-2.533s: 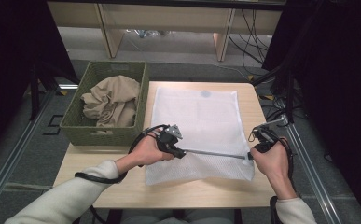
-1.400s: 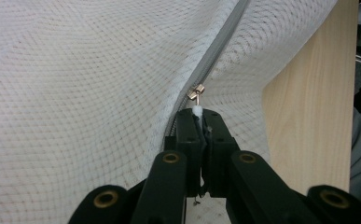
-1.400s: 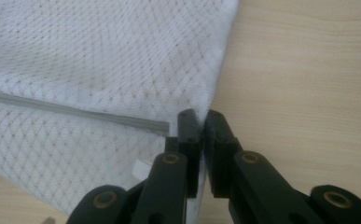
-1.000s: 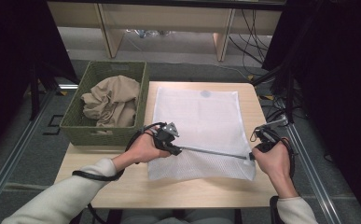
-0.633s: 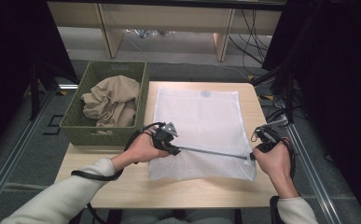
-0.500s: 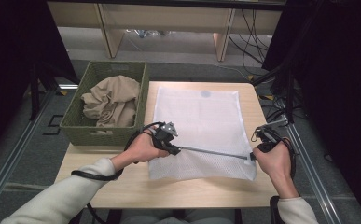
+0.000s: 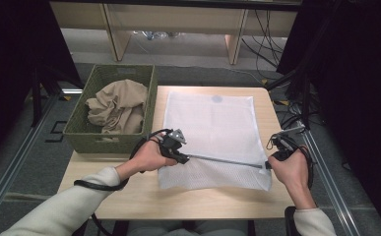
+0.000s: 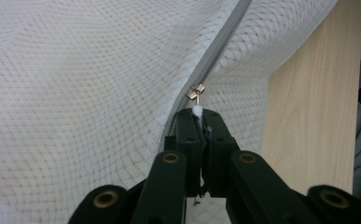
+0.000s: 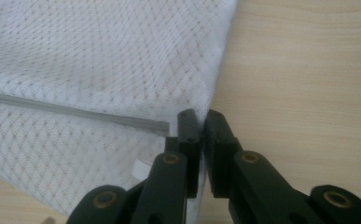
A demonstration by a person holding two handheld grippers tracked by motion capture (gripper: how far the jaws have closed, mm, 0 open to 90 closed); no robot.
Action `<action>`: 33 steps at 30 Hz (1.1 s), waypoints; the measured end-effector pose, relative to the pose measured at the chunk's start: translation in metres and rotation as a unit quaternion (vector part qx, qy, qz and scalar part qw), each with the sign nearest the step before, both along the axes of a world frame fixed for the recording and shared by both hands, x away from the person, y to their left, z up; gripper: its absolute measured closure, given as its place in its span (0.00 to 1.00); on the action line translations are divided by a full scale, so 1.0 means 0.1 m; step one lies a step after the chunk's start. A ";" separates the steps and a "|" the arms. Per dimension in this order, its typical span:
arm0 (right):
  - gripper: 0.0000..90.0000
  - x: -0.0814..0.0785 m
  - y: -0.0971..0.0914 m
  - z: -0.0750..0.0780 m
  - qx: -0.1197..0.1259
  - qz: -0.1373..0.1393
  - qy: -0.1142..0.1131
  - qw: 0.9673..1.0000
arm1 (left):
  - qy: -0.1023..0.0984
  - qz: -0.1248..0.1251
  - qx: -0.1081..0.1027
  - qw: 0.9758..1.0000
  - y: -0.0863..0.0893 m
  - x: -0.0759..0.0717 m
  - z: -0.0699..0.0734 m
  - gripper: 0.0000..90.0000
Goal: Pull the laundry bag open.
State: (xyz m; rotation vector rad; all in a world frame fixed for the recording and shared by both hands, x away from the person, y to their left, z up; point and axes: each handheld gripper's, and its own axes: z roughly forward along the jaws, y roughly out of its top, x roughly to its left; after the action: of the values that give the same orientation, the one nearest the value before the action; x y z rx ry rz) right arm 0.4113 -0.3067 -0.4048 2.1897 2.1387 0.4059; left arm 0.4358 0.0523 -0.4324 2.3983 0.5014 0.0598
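Light falls from overhead onto the desk (image 7: 217, 201) and the white mesh bag (image 7: 212, 132), which show bright and evenly lit with no glare, while the room beyond the desk's left and right edges drops into near black. In the high view all is fairly sharp with soft, short shadows. In both gripper views the mesh is crisp at mid-distance, but the black jaws at the bottom blur slightly, and the far weave softens.

White mesh laundry bag (image 7: 212, 132) lies flat on the wooden table, near edge towards the person. Grey zipper (image 7: 225, 161) runs straight across its near part (closed as far as visible). Small metal zipper slider (image 8: 196, 91) with white pull tab, at zipper's left end.
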 end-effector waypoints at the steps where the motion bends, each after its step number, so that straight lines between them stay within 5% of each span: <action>1: 0.96 0.00 -0.04 -0.01 0.005 0.025 -0.009 1.000 | 0.002 0.001 -0.001 1.000 0.00 0.00 0.00 0.97; 9: 0.97 0.00 -0.03 -0.01 0.000 -0.002 -0.005 1.000 | -0.001 0.002 0.002 1.000 0.05 0.01 0.00 0.97; 19: 0.97 0.00 -0.05 -0.03 0.000 0.027 -0.010 1.000 | 0.000 0.007 0.001 1.000 0.11 0.00 0.00 0.97; 26: 0.96 0.00 -0.02 -0.02 0.001 -0.004 -0.004 1.000 | -0.003 0.006 0.008 1.000 0.15 0.00 0.00 0.97; 33: 0.97 0.01 -0.05 -0.02 -0.006 0.010 -0.005 1.000 | 0.000 0.013 0.003 1.000 0.19 0.00 0.00 0.97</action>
State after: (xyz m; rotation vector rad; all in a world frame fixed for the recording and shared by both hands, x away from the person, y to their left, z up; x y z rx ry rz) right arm 0.4119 -0.3115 -0.4068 2.1562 2.1550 0.4028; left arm 0.4358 0.0711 -0.4320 2.3967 0.5337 0.0734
